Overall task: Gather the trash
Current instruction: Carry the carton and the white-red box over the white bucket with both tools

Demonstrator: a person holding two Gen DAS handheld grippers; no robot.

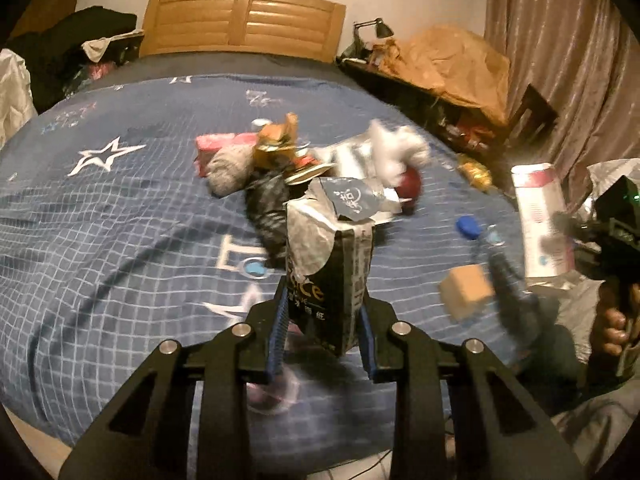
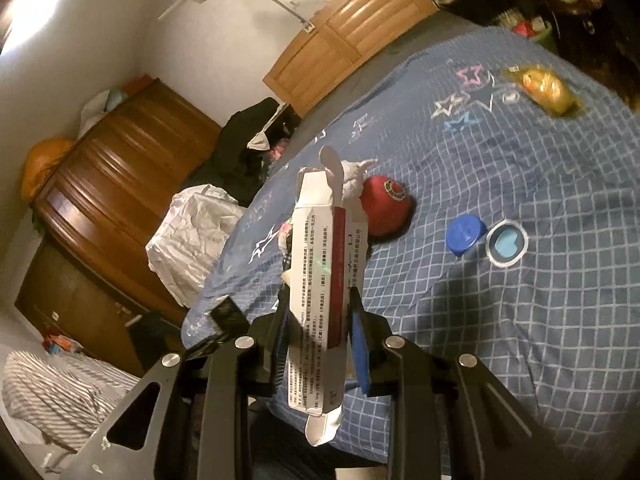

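My left gripper [image 1: 325, 322] is shut on a torn dark paper pack [image 1: 330, 268] with white lettering, held upright above the blue bed [image 1: 120, 220]. Behind it lies a heap of trash [image 1: 304, 160]: a grey lump, a brown wrapper, white tissue, a red round thing [image 1: 412, 186]. My right gripper [image 2: 320, 336] is shut on a white and red carton [image 2: 320, 280], held above the bed edge; that carton also shows at the right of the left wrist view [image 1: 540, 220]. A blue cap [image 2: 464, 234] and the red round thing [image 2: 384, 204] lie on the bed beyond it.
A small cardboard box [image 1: 466, 292] and a blue-capped bottle [image 1: 480, 236] lie at the bed's right side. A yellow wrapper [image 2: 544, 88] lies far on the bed. A wooden headboard [image 1: 240, 20], a dresser [image 2: 112, 200], a cluttered side table [image 1: 440, 92] and curtains surround the bed.
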